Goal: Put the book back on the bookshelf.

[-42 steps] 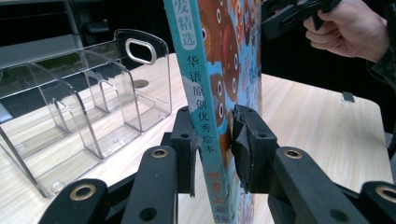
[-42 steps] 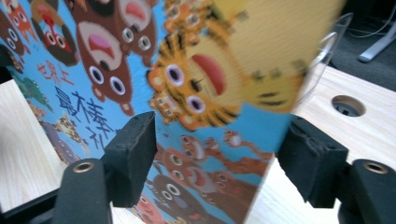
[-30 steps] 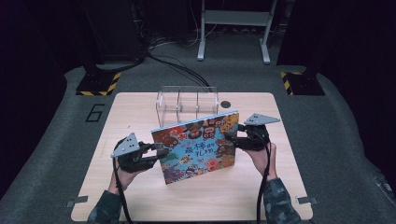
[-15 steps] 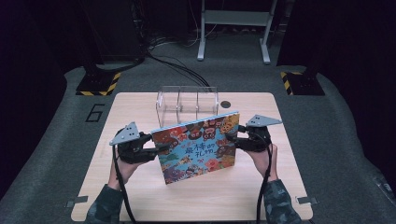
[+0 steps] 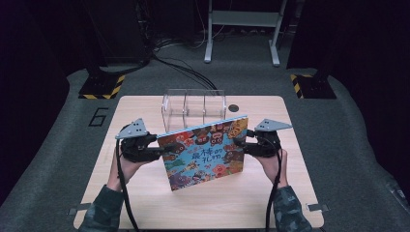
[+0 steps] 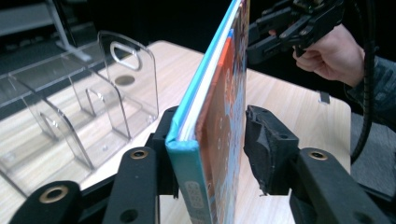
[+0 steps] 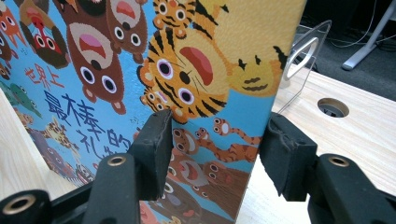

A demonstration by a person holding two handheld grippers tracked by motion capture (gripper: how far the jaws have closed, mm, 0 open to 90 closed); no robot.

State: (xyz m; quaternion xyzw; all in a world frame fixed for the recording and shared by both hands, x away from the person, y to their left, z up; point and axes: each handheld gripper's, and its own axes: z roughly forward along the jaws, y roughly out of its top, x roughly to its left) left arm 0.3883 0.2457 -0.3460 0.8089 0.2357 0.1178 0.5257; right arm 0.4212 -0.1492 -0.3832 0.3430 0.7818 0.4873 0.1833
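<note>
A colourful picture book (image 5: 205, 152) stands tilted on one lower corner on the wooden table (image 5: 270, 193), cover towards me. My left gripper (image 5: 164, 150) straddles its blue spine edge (image 6: 187, 154). Its jaws have just been closing with the book between them, and both pads now sit against the covers. My right gripper (image 5: 241, 145) is shut on the book's upper right edge. In the right gripper view its jaws (image 7: 215, 135) clamp the tiger-patterned cover (image 7: 93, 70). The left gripper view also shows the right gripper (image 6: 289, 28) farther off.
A clear acrylic divider rack (image 5: 193, 104) stands just behind the book, close to the left gripper (image 6: 70, 107). A round cable hole (image 5: 233, 108) lies to the right of the rack. Black cables trail from both grippers towards the table's front edge.
The left hand and gripper have risen along the book's left edge. The book and the right gripper have stayed where they were.
</note>
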